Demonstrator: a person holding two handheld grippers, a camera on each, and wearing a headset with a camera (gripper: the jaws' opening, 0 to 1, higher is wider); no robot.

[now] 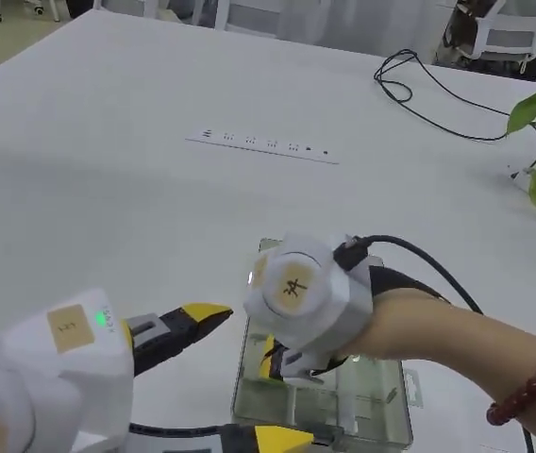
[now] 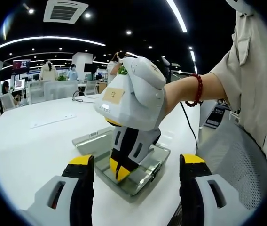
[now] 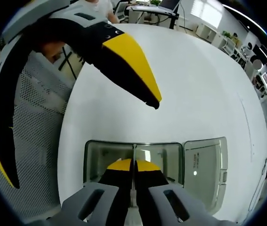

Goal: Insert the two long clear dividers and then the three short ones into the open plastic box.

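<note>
Right gripper view: right tool (image 3: 133,163) pressed together, pinching what looks like a clear divider (image 3: 133,149), held on edge to slot lengthwise into the open plastic box (image 3: 92,155) directly under its tips. Left tool (image 2: 137,159) spread, empty, alongside, free to steady.
</note>
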